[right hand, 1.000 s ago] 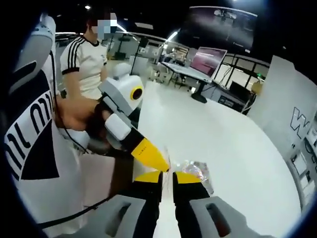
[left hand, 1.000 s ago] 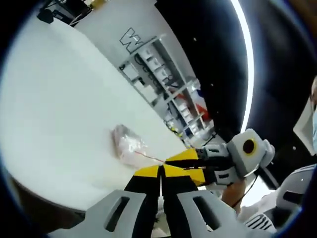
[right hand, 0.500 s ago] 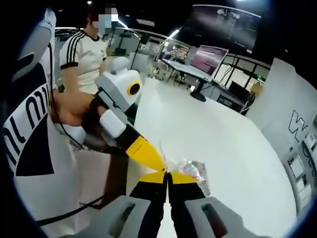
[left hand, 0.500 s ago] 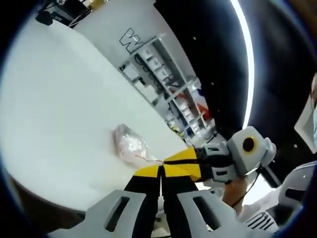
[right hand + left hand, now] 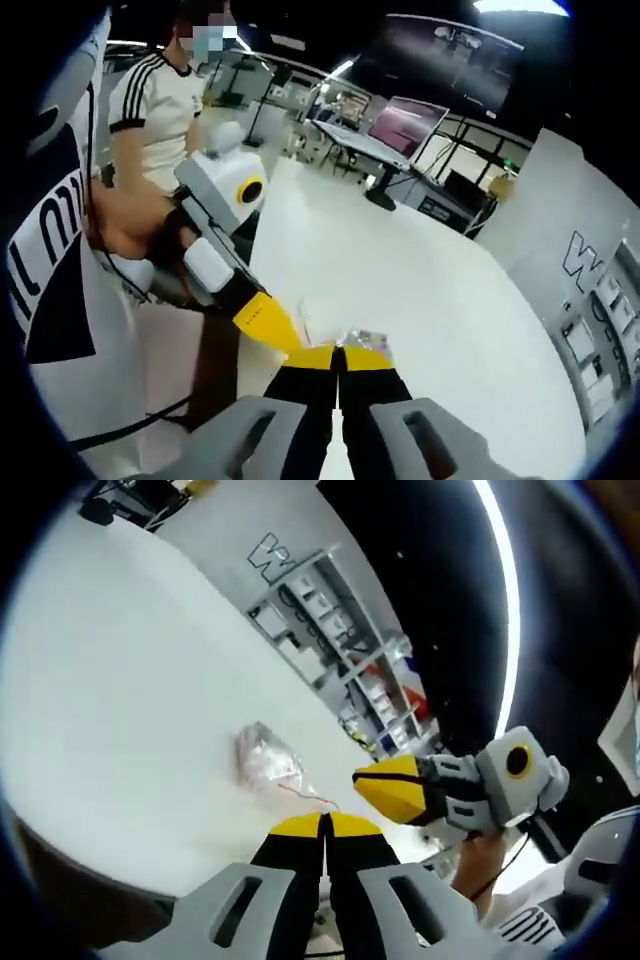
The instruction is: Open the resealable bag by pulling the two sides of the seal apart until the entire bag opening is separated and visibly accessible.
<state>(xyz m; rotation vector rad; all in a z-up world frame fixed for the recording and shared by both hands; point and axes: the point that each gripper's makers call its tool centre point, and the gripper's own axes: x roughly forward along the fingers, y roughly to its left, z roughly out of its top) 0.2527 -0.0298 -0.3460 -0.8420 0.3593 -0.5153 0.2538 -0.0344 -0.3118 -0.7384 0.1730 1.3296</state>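
A crumpled clear plastic resealable bag (image 5: 268,767) with pinkish contents lies on the white table (image 5: 110,710), its seal end toward the left hand-held gripper (image 5: 325,825), whose yellow-tipped jaws are pressed together on the near lip. Just beside that gripper, the right hand-held gripper (image 5: 385,790) also looks clamped; the pull should probably run steady and opposed along the whole seal. Whether each side is truly caught is hard to tell, the bag's mouth (image 5: 365,338) being mostly hidden behind the jaws.

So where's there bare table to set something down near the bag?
The white table is bare beyond the bag, toward its far edge and the shelving. It is crowded at the near edge, where the left gripper and right gripper meet at the bag's seal.
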